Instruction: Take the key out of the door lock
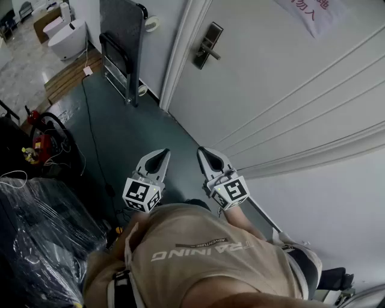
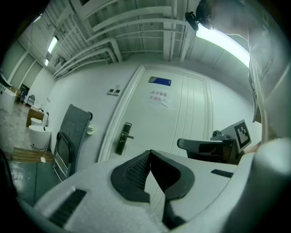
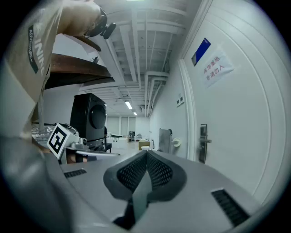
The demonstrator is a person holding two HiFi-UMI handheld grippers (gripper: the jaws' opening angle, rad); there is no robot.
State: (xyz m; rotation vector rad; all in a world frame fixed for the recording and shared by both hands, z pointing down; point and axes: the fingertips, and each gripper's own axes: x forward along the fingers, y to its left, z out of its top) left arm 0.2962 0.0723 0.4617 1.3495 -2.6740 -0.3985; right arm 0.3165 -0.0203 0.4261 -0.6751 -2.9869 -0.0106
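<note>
The white door (image 1: 289, 90) fills the right of the head view. Its dark lock plate with lever handle (image 1: 207, 45) sits high up, far from both grippers. No key can be made out at this distance. My left gripper (image 1: 162, 155) and right gripper (image 1: 202, 151) hang side by side low over the dark floor, both shut with nothing between the jaws. In the left gripper view the shut jaws (image 2: 150, 153) point toward the lock plate (image 2: 123, 138). In the right gripper view the shut jaws (image 3: 147, 152) lie left of the lock plate (image 3: 203, 143).
A folded grey trolley (image 1: 120, 42) leans on the wall left of the door frame. White toilets (image 1: 66, 36) stand at the far left. A red extinguisher (image 1: 39, 147) and a black plastic-wrapped bulk (image 1: 36, 240) crowd the left. A paper sign (image 1: 310, 12) hangs on the door.
</note>
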